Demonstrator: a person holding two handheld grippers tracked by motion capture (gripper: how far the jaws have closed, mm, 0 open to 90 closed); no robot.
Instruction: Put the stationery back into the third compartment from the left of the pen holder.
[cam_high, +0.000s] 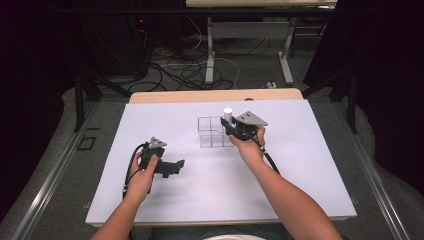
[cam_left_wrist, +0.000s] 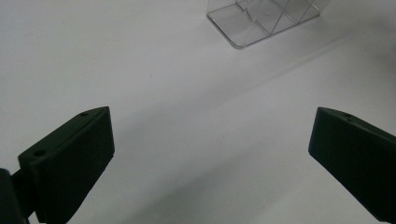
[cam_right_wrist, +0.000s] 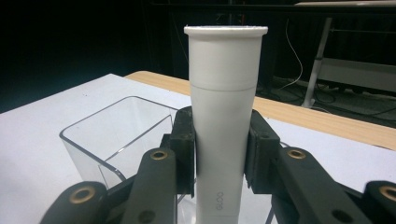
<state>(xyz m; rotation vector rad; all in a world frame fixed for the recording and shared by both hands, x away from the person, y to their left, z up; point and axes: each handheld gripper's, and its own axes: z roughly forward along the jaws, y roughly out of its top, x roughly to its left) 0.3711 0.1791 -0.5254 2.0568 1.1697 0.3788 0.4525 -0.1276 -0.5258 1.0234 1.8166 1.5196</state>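
Note:
A white tube with a flat cap stands upright between the black jaws of my right gripper, which is shut on it. In the high view the white tube is held over the right side of a clear plastic divided box, with my right gripper at the box's right edge. The clear box lies just below and beyond the tube. My left gripper rests low on the white sheet at the left, its jaws wide apart with nothing between them. A corner of the clear box lies ahead of it.
A white sheet covers the table, with a wooden edge at the far side. Beyond it are table legs and loose cables on the floor. Metal rails run along both sides.

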